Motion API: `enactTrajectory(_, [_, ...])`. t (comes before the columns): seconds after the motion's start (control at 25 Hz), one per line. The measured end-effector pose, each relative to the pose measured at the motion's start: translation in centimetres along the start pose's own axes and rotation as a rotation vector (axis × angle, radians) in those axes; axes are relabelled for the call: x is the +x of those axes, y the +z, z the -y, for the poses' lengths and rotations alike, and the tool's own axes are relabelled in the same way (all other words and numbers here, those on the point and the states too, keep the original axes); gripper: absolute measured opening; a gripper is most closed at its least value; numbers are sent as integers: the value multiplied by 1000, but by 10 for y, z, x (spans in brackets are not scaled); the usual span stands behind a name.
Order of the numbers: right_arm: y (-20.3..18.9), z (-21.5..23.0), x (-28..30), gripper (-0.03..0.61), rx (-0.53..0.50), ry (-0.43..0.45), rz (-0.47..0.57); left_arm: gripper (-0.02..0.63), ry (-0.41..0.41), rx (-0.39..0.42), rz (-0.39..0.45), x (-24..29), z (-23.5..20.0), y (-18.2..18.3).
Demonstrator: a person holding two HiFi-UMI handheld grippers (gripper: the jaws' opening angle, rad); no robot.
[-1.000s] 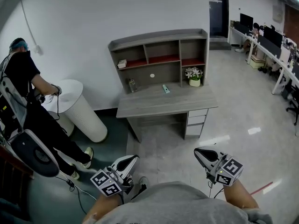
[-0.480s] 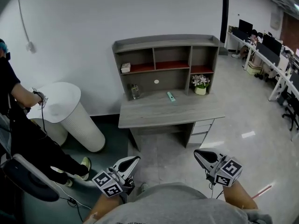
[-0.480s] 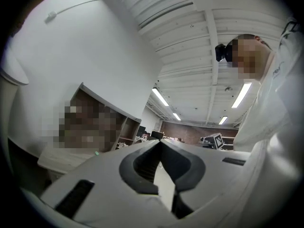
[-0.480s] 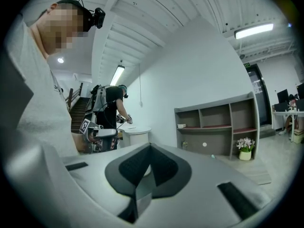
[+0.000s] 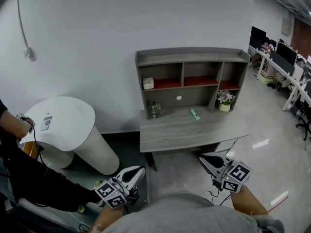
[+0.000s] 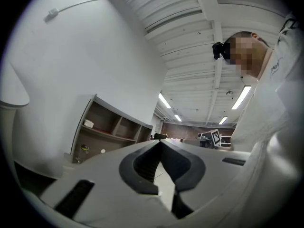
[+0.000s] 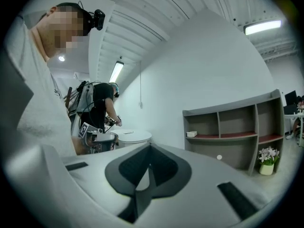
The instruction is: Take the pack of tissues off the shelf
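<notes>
The pack of tissues (image 5: 148, 83) is a small white block lying in the left compartment of the grey shelf unit (image 5: 192, 56) on top of the desk (image 5: 189, 132). It also shows in the left gripper view as the tissues (image 6: 88, 123) and in the right gripper view as the tissues (image 7: 191, 134). My left gripper (image 5: 141, 168) and right gripper (image 5: 200, 158) are held low by my body, well short of the desk. Both are shut with nothing between the jaws: the left gripper (image 6: 159, 141) and the right gripper (image 7: 149, 146) each show closed tips.
On the desk stand a glass jar (image 5: 155, 108), a small green item (image 5: 195, 114) and a flower pot (image 5: 224, 100). A white round table (image 5: 63, 125) stands at the left with a person's arm (image 5: 17, 125) beside it. Office desks (image 5: 286, 76) line the far right.
The desk and shelf have shifted right and come a little nearer in the head view. The person at the left has slid mostly out of frame. Both grippers stay shut and low.
</notes>
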State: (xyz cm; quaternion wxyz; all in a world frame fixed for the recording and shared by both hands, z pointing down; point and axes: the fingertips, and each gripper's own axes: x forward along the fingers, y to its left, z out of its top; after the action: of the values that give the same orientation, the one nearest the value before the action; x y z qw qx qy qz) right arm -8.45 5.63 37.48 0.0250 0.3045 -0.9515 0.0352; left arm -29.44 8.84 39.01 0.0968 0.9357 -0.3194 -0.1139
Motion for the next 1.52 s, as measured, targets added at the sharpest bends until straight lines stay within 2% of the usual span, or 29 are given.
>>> enactTrajectory(0.24, [2, 16, 59, 11, 11, -22, -23, 12, 17, -12, -3, -16, -59, 13])
enactTrajectory(0.48, [-3, 40, 97, 11, 33, -12, -35, 12, 54, -38, -8, -17, -97, 11])
enactTrajectory(0.84, [-18, 107, 161, 12, 74, 91, -30, 12, 153, -21, -34, 14, -149, 7])
enactTrajectory(1.08, [-20, 195, 218, 12, 83, 193, -20, 12, 257, -6, 1, 76, -208, 9])
enactTrajectory(1.28, [-8, 263, 268, 12, 29, 298, -33, 12, 334, -13, 31, 145, -255, 16])
enactTrajectory(1.52, [-7, 308, 335, 15, -94, 353, -91, 12, 345, -2, 3, 213, -302, 21])
